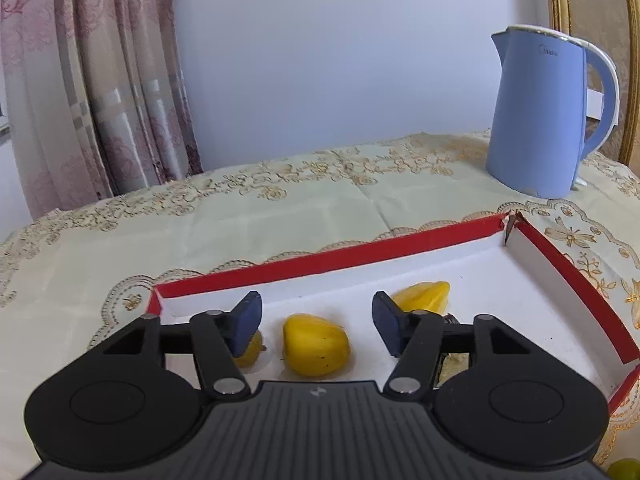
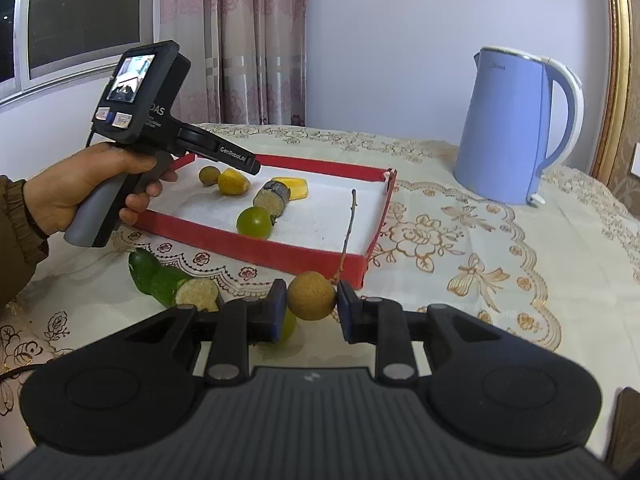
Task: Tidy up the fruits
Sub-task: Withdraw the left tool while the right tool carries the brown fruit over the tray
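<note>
**Longan gripped at the red tray's near corner while yellow fruit lies released inside**

Nearest the right wrist camera, a round brown longan (image 2: 311, 295) is clamped between the blue pads of the right gripper (image 2: 312, 306), pressed on from both sides. A thin twig (image 2: 347, 236) is seen rising from the longan across the near right corner of the red tray (image 2: 256, 252). A small green fruit (image 2: 289, 326) is partly hidden behind the left pad, outside the tray on the tablecloth (image 2: 460, 280). To the left of it, also outside the tray's near wall, a cut green fruit (image 2: 168, 282) is laid with its pale face turned toward the camera.

Inside the tray, a round green fruit (image 2: 255, 222) is placed closest to the near wall. Behind it a dark-skinned cut piece (image 2: 272, 198) is set, with a yellow wedge (image 2: 296, 188) just behind that. Toward the tray's far left corner a yellow fruit (image 2: 233, 182) and a small brownish-green fruit (image 2: 209, 175) are found side by side.

Over that far left corner the left gripper (image 1: 316, 322) is held by a hand (image 2: 84, 188), its jaws spread apart. In the left wrist view the yellow fruit (image 1: 316, 346) is seen lying between the pads on the tray's white floor, touched by neither.

Beyond the tray's far right corner, well apart from it, a blue kettle (image 2: 508, 128) is stood upright on the tablecloth. Curtains (image 2: 248, 40) are hung behind the table.
</note>
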Demonstrator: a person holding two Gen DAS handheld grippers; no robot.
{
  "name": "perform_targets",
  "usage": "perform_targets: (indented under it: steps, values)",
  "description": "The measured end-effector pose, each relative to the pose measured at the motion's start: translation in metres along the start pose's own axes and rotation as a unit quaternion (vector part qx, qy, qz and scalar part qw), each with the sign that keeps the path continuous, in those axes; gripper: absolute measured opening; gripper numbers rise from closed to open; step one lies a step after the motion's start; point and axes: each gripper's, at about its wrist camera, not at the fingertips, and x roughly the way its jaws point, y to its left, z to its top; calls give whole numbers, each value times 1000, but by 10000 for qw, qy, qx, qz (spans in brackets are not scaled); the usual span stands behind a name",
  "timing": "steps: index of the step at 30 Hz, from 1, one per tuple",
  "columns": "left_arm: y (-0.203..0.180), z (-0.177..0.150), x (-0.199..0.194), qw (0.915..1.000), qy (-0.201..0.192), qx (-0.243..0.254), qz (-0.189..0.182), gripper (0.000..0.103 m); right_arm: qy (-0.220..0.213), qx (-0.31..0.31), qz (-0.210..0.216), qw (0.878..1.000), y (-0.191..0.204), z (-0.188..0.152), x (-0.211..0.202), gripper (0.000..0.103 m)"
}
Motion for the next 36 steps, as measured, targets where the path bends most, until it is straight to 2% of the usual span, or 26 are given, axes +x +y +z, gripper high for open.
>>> perform_targets:
  steps: [2, 4, 6, 9, 13, 18, 23, 29, 33, 36]
  values:
    - [1, -1, -7, 9999, -45, 16, 101, 61, -35, -37, 9, 10000, 2, 2, 0, 26]
    - [2, -3, -17, 9997, -108, 46, 225, 68, -65, -59, 30, 10000, 3, 5, 1, 26]
    - [2, -8, -29, 9989, -184, 77, 415, 80, -101, -78, 41, 9999, 3, 8, 2, 26]
    - [4, -17, -46, 9971, -156, 75, 739, 83, -138, -72, 87, 9998, 4, 12, 5, 26]
    - [16, -34, -74, 9947, -153, -226, 994, 85, -189, -43, 121, 9997, 5, 15, 7, 26]
    - [31, -58, -102, 9901, -365, -701, 1161, 101, -198, 16, 92, 9998, 1, 22, 13, 26]
    - [38, -73, -94, 9859, -402, -1007, 1271, 101, -301, -99, -44, 9995, 0, 47, 27, 26]
    - [51, -77, -96, 9829, -516, -1097, 1388, 102, -488, -132, -92, 9987, -3, 77, 50, 26]
    - [60, -78, -96, 9810, -477, -1334, 1325, 103, -311, -145, -152, 9993, -8, 89, 79, 26]
    - [60, -79, -96, 9802, -456, -1318, 1406, 103, -117, -107, -194, 9997, -14, 92, 99, 26]
